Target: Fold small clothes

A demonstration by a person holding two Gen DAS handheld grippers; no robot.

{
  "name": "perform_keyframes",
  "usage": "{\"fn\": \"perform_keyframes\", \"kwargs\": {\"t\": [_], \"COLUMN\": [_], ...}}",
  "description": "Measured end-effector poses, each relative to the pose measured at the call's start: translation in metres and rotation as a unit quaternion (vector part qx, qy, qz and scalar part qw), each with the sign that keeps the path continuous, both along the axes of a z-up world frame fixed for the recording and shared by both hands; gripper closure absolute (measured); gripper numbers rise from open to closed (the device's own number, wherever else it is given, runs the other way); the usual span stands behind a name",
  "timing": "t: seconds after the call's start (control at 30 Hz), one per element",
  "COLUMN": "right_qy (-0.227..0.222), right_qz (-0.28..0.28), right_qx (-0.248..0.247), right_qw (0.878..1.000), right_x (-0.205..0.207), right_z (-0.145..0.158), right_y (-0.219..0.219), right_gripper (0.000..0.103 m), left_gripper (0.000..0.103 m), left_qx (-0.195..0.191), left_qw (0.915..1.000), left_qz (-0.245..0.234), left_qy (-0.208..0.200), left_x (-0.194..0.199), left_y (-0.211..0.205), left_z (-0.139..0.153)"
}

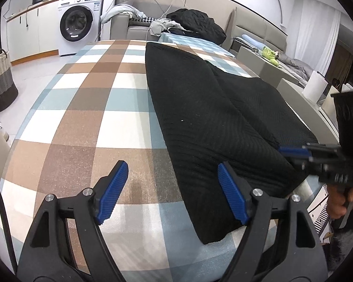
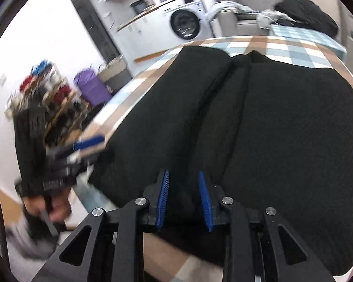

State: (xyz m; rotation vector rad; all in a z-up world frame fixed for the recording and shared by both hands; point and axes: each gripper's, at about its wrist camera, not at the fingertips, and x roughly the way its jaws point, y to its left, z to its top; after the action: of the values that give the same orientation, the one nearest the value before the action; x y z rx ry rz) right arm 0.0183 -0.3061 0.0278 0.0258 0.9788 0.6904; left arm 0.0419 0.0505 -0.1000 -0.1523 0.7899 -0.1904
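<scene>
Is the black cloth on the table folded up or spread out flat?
Folded. The black cloth lies on the checked table doubled over, with two layers meeting along a crease down its middle.

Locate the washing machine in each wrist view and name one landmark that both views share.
Left wrist view: the washing machine stands upper left, beyond the far edge of the checked table cover.
Right wrist view: the washing machine sits top centre, tilted and blurred, past the black garment.
Shared landmark: the black garment lying on the checked cover.
</scene>
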Motion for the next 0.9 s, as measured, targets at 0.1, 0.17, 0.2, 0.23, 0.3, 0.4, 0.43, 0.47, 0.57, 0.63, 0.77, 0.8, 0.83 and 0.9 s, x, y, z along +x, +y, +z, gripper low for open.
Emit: {"fn": "perform_keyframes", "kwargs": {"t": [0.1, 0.17, 0.2, 0.23, 0.3, 0.4, 0.43, 0.47, 0.57, 0.63, 0.77, 0.8, 0.83, 0.9], "right_qy": [-0.023, -0.028, -0.029, -0.031, -0.041, -0.066, -0.084, -0.096, -0.065, -0.039, -0.037, -0.034, -0.035, -0.041], "right_qz": [0.038, 0.052, 0.057, 0.063, 0.079, 0.064, 0.042, 0.015, -0.084, -0.112, -0.093, -0.09, -0.09, -0.098], "right_qx": [-0.046, -0.059, -0.064, -0.068, -0.077, -0.077, -0.051, -0.024, 0.045, 0.033, -0.004, -0.007, -0.002, 0.02], "right_qw": [0.998, 0.997, 0.996, 0.995, 0.993, 0.993, 0.994, 0.995, 0.993, 0.992, 0.995, 0.995, 0.995, 0.994], "right_x": [-0.01, -0.009, -0.008, -0.008, -0.011, -0.014, -0.017, -0.018, -0.025, -0.032, -0.039, -0.037, -0.035, -0.023], "right_z": [-0.005, -0.005, -0.005, -0.005, -0.005, 0.002, 0.01, 0.016, 0.012, -0.003, -0.008, -0.004, 0.001, 0.011], "right_y": [0.012, 0.017, 0.019, 0.02, 0.024, 0.023, 0.015, 0.005, -0.025, -0.029, -0.024, -0.024, -0.025, -0.028], "right_gripper": [0.076, 0.076, 0.076, 0.076, 0.09, 0.099, 0.099, 0.099, 0.099, 0.1, 0.099, 0.096, 0.089, 0.064], "left_gripper": [0.027, 0.027, 0.027, 0.027, 0.027, 0.027, 0.027, 0.027, 0.027, 0.027, 0.027, 0.027, 0.027, 0.027], "left_qx": [0.0, 0.0, 0.001, 0.002, 0.001, -0.002, -0.007, -0.01, -0.018, -0.017, -0.011, -0.01, -0.009, -0.005], "left_qw": [1.0, 1.0, 1.0, 1.0, 1.0, 1.0, 0.9999, 0.9998, 0.9995, 0.9996, 0.9998, 0.9998, 0.9998, 0.9999], "left_qz": [0.003, 0.001, 0.0, 0.0, -0.001, 0.006, 0.011, 0.014, 0.019, 0.019, 0.013, 0.011, 0.009, 0.006], "left_qy": [0.001, 0.001, 0.001, 0.001, 0.001, -0.003, -0.006, -0.009, -0.015, -0.014, -0.012, -0.012, -0.012, -0.011], "left_x": [0.0, 0.0, 0.0, 0.0, 0.0, 0.0, -0.001, -0.002, -0.003, -0.002, -0.003, -0.003, -0.003, -0.003], "left_y": [0.0, -0.001, 0.0, 0.0, 0.0, 0.002, 0.005, 0.006, 0.009, 0.009, 0.004, 0.003, 0.002, -0.002], "left_z": [0.0, 0.0, 0.0, -0.001, 0.0, 0.001, 0.003, 0.005, 0.008, 0.007, 0.007, 0.007, 0.007, 0.006]}}
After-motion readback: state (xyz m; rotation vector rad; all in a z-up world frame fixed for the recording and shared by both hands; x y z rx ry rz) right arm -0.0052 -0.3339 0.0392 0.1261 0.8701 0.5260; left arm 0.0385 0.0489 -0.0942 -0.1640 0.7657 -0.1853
